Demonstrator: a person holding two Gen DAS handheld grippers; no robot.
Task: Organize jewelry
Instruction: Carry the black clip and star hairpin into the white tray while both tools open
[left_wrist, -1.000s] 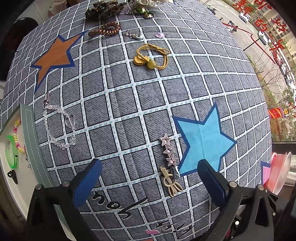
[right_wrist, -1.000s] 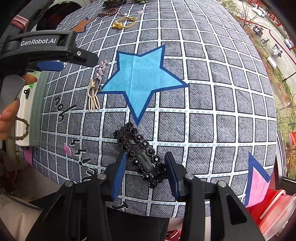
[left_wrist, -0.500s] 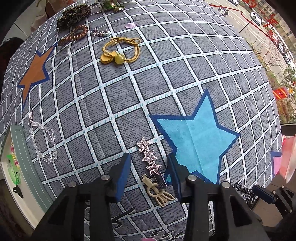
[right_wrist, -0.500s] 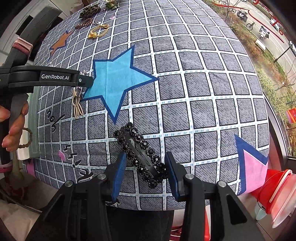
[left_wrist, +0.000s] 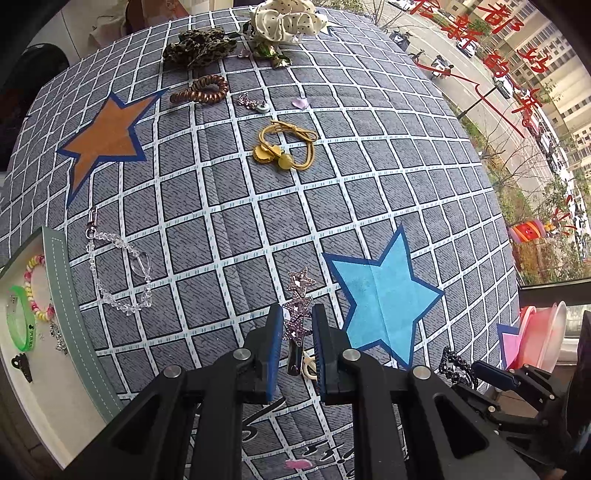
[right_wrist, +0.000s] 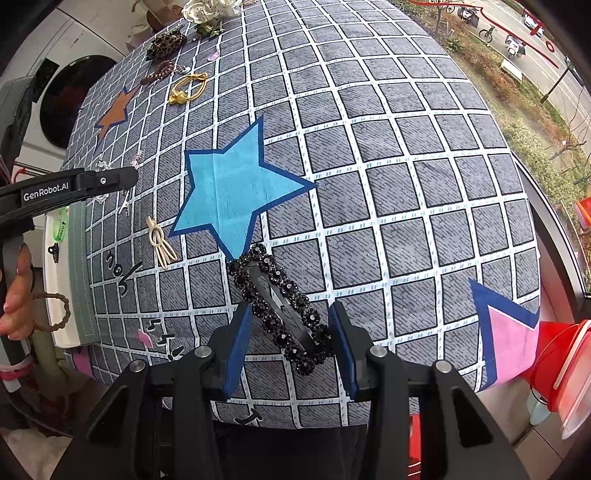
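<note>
My left gripper (left_wrist: 297, 325) is shut on the pink star hair clip (left_wrist: 298, 304) and holds it above the checked cloth; the cream clip (left_wrist: 308, 363) lies just below it. My right gripper (right_wrist: 291, 332) is shut on the black beaded hair clip (right_wrist: 282, 306), which sticks out diagonally from the pads near the table's front edge. The grey-rimmed jewelry tray (left_wrist: 72, 302) at the left holds a green band (left_wrist: 20, 323), a bead bracelet (left_wrist: 33, 288) and a small black clip (left_wrist: 22, 365). In the right wrist view the cream clip (right_wrist: 160, 245) lies left of the blue star.
On the cloth lie a clear bead chain (left_wrist: 118, 273), a yellow hair tie (left_wrist: 286, 146), a brown coil tie (left_wrist: 201, 90), a leopard scrunchie (left_wrist: 199, 46) and a white scrunchie (left_wrist: 286, 20). Red and pink containers (right_wrist: 561, 365) stand off the table's right edge.
My left gripper went from wide open to shut on the pink star clip and has lifted it off the cloth. My right gripper keeps its hold on the black clip and has drifted a little.
</note>
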